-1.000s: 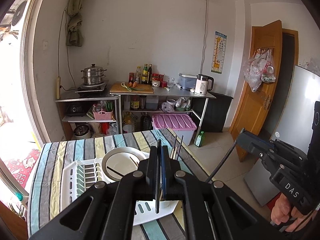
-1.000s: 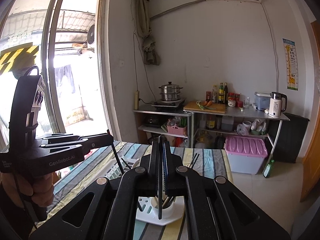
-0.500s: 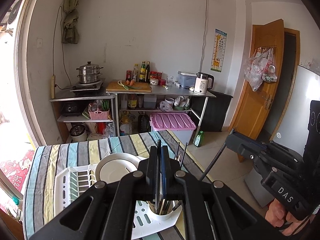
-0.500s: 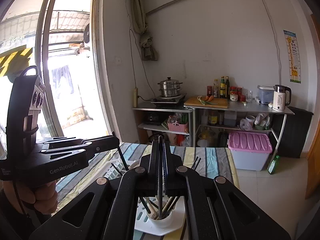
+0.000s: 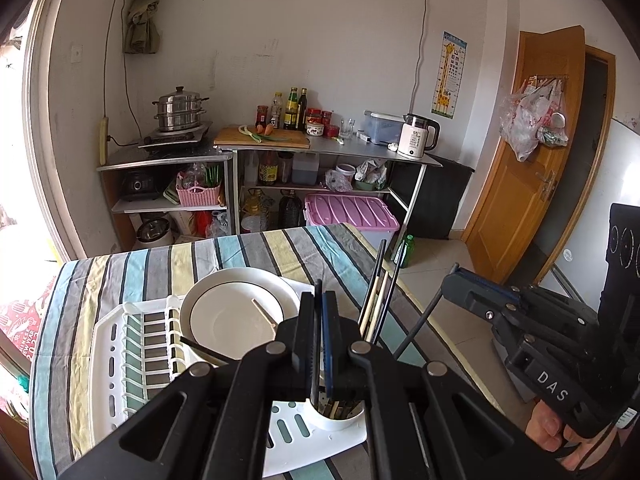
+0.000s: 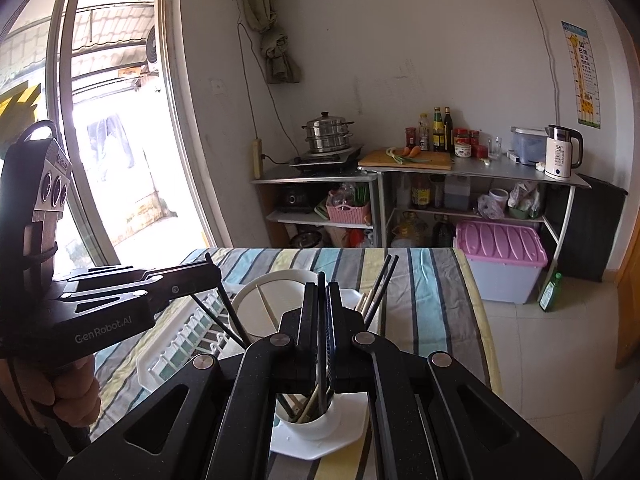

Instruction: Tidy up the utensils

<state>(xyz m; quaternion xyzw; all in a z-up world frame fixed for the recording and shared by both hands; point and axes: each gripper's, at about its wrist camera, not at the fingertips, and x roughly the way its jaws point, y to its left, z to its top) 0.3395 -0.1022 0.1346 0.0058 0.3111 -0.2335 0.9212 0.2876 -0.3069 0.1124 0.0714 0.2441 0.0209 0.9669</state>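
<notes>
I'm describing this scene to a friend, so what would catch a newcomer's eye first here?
Two black handheld grippers, the left gripper and the right gripper, each with jaws shut on a dark chopstick, over a white utensil cup full of chopsticks. The cup sits at the corner of a white dish rack with a white plate, on a striped tablecloth.

One plate [image 5: 236,316], one drying rack [image 5: 132,360], one utensil cup [image 6: 310,426], two claws.

Matte black left gripper [image 5: 323,300] with angular linkage arms, round silver pivot screws, a blue pad on one finger. Same black build on right gripper [image 6: 323,288]; "DAS" in white on its side, "GenRobot.AI" on the left's. Silver three-lens block atop the left handle.
</notes>
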